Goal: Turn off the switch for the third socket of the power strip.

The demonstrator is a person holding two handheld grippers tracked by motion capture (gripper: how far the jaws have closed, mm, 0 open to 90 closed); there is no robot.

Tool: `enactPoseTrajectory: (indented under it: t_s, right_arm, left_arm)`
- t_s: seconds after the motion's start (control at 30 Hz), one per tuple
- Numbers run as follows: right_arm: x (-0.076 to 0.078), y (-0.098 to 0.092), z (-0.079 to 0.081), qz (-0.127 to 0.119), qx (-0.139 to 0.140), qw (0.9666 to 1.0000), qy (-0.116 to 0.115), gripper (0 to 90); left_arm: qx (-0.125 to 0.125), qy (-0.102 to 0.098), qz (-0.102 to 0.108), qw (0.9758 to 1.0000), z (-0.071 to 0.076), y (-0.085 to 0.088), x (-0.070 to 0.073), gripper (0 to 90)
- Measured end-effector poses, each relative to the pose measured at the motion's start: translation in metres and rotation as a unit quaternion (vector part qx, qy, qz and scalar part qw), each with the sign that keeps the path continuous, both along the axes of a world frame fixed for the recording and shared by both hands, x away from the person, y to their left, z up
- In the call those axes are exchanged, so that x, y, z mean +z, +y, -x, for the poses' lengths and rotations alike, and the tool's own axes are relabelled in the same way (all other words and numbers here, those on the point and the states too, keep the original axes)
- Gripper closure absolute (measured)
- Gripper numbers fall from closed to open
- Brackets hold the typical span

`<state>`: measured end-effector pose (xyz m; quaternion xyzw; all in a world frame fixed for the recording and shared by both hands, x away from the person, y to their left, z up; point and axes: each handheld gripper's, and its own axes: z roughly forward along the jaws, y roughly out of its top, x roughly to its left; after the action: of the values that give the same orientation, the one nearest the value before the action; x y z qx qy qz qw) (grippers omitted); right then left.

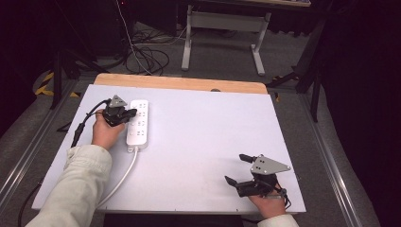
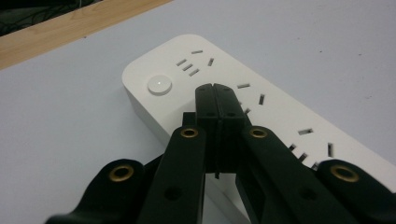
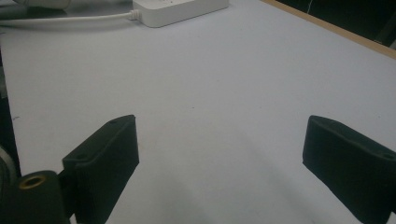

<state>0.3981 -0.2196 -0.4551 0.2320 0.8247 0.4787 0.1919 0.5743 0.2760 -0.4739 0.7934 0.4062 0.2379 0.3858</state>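
Two grippers, one job in hand. Left gripper (image 2: 215,87) has its jaws pressed together, empty, tips over the top face of the white power strip (image 1: 138,124), just short of the round button (image 2: 159,85) at its far end. Strip lies at about 10 o'clock on the table (image 1: 203,137), cord (image 1: 120,179) trailing toward 7. Right gripper (image 1: 236,169) sits spread wide at 5 o'clock, holding nothing, well apart.

Risks, my read:
- Likely aiming for the button; tips are off-line and could land on socket slots instead.
- Nothing braces the strip, so a slanted push may slide it.
- Left hand (image 1: 107,132) is near the cord exit; may drag it.
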Motion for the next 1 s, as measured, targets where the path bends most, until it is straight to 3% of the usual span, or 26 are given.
enactPoseTrajectory:
  t_s: [0.33,0.37,0.47,0.53,0.57,0.67,0.9,1.0]
  right_arm:
    - [-0.0001,0.0006,-0.0002,0.003,0.001,1.0,0.001,11.0]
    - [-0.0002,0.0007,-0.0001,0.003,0.001,1.0,0.002,11.0]
    - [-0.0007,0.0015,0.0,0.003,0.003,1.0,0.002,11.0]
    - [-0.0008,0.0017,-0.0001,0.003,0.003,1.0,0.003,11.0]
    - [-0.0007,0.0016,-0.0003,0.004,0.003,1.0,0.003,11.0]
    - [-0.0008,0.0018,-0.0003,0.004,0.003,1.0,0.003,11.0]
    - [-0.0009,0.0021,-0.0005,0.005,0.004,1.0,0.003,11.0]
    - [-0.0009,0.0019,-0.0003,0.004,0.004,1.0,0.002,11.0]
  left_arm:
    - [0.005,0.002,-0.004,1.0,0.0004,-0.0003,0.0009,90.0]
    - [0.015,0.0,-0.02,0.9997,0.0008,0.0008,0.0023,90.0]
    - [0.014,0.004,-0.004,0.9999,0.0008,0.0037,0.0013,90.0]
    - [0.016,0.003,-0.004,0.9999,0.0007,0.0042,0.0014,90.0]
    - [0.013,-0.001,-0.017,0.9998,0.0011,0.0024,0.0021,90.0]
    - [0.012,0.003,-0.016,0.9998,0.0021,0.0013,0.0016,90.0]
    - [0.016,-0.011,-0.045,0.9988,0.003,-0.003,0.0028,90.0]
    - [0.015,-0.005,-0.049,0.9987,0.0029,-0.0049,0.0036,90.0]
